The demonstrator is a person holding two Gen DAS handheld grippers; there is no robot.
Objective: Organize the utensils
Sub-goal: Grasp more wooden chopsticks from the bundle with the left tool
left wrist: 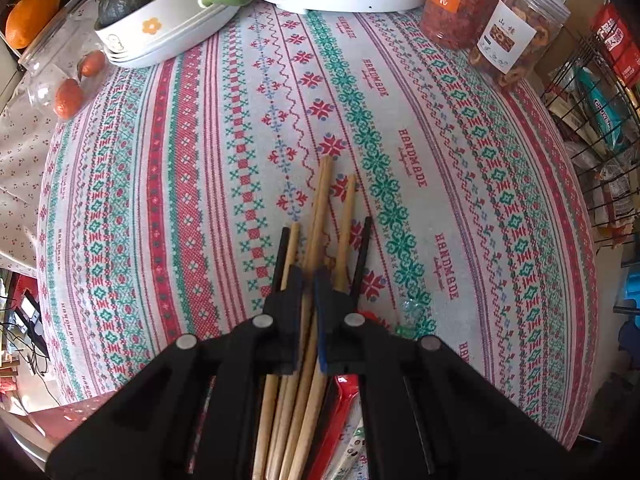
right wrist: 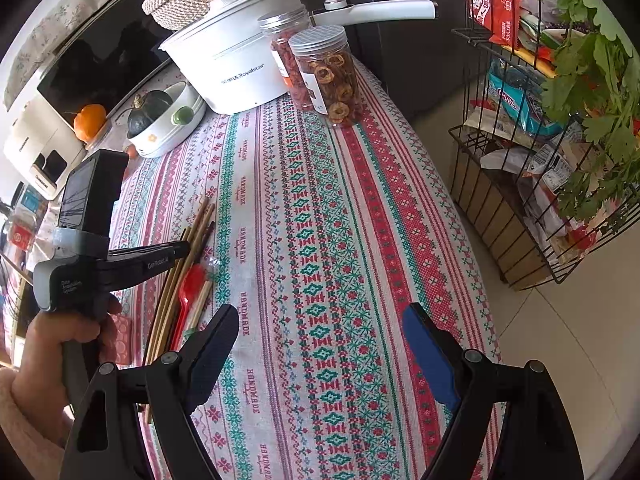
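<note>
A bundle of wooden chopsticks [left wrist: 320, 216] lies on the patterned tablecloth [left wrist: 440, 160], with two dark chopsticks [left wrist: 362, 256] at its sides. My left gripper [left wrist: 308, 276] is shut on a few of the wooden chopsticks. A red plastic spoon [left wrist: 340, 404] lies under the gripper body. In the right wrist view the chopsticks [right wrist: 198, 228] and red spoon [right wrist: 188, 292] lie at the left, with the left gripper [right wrist: 182, 249] over them. My right gripper [right wrist: 320, 332] is open and empty above the cloth.
A white pot [right wrist: 232, 64], two jars of dried fruit [right wrist: 328, 76], and a white dish with a squash [right wrist: 160, 120] stand at the table's far end. A wire rack [right wrist: 540, 160] with snacks and greens stands right of the table.
</note>
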